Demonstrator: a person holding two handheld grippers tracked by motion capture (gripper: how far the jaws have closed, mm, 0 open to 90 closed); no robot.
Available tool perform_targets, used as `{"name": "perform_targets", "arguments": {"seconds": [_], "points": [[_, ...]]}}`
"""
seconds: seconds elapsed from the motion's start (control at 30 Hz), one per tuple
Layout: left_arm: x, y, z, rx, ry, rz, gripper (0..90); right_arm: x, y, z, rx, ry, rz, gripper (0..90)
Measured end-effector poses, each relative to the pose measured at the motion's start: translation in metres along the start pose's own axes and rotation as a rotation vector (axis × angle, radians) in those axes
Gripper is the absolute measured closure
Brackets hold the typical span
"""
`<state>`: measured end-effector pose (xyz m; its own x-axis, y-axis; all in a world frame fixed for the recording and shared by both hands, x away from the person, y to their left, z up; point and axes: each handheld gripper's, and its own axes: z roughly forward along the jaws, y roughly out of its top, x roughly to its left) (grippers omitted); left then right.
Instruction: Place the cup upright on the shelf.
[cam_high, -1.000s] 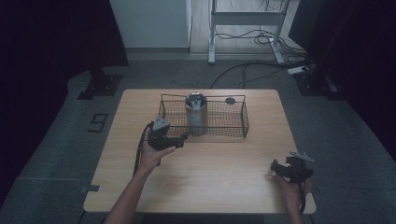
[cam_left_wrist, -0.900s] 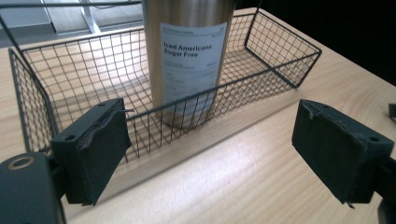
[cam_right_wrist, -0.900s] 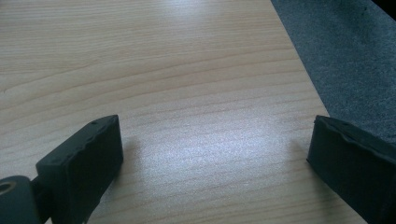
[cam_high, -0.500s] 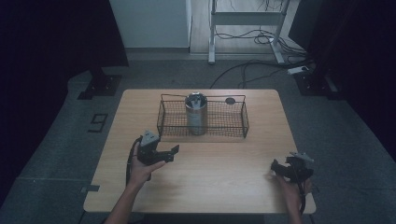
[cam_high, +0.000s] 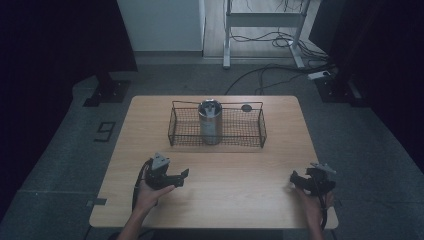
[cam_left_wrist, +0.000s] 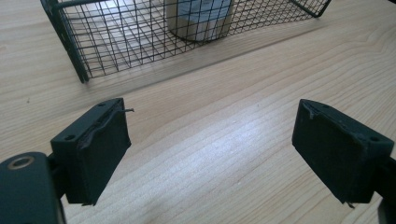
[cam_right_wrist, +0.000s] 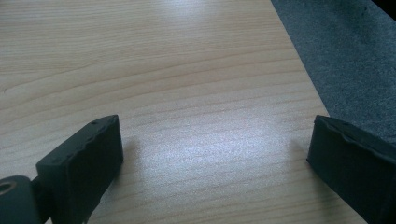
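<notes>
Both grippers empty over the table, can standing in the wire basket.

High view: the left gripper (cam_high: 181, 176) is held near the table's (cam_high: 240, 200) front-left part, jaws apart with nothing between them; the right gripper (cam_high: 296, 178) sits by the front-right corner. The wire basket (cam_high: 260, 127) stands toward the far edge, and the metal can (cam_high: 210, 122) is upright inside it, left of centre. Left gripper view: the gripper's (cam_left_wrist: 212, 140) jaws stand wide over bare wood; the basket's (cam_left_wrist: 74, 51) near corner lies ahead, the can (cam_left_wrist: 198, 21) behind the mesh. Right gripper view: the gripper's (cam_right_wrist: 212, 149) jaws stand wide and empty, next to the table's right edge (cam_right_wrist: 294, 60).
</notes>
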<state>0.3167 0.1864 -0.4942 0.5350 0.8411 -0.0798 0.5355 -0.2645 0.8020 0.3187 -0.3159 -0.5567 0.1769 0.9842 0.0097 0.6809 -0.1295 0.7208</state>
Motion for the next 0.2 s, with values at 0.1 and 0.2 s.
{"name": "perform_targets", "arguments": {"seconds": [0.1,0.2], "points": [[0.0016,-0.0016,0.0008,-0.005,-0.002,-0.013,11.2,0.0000,0.0000,0.0000,0.000,0.000,0.000,3.2],[0.0020,-0.0030,0.0038,0.010,0.009,-0.013,12.5,0.0000,0.0000,0.0000,0.000,0.000,-0.001,3.3]]}}
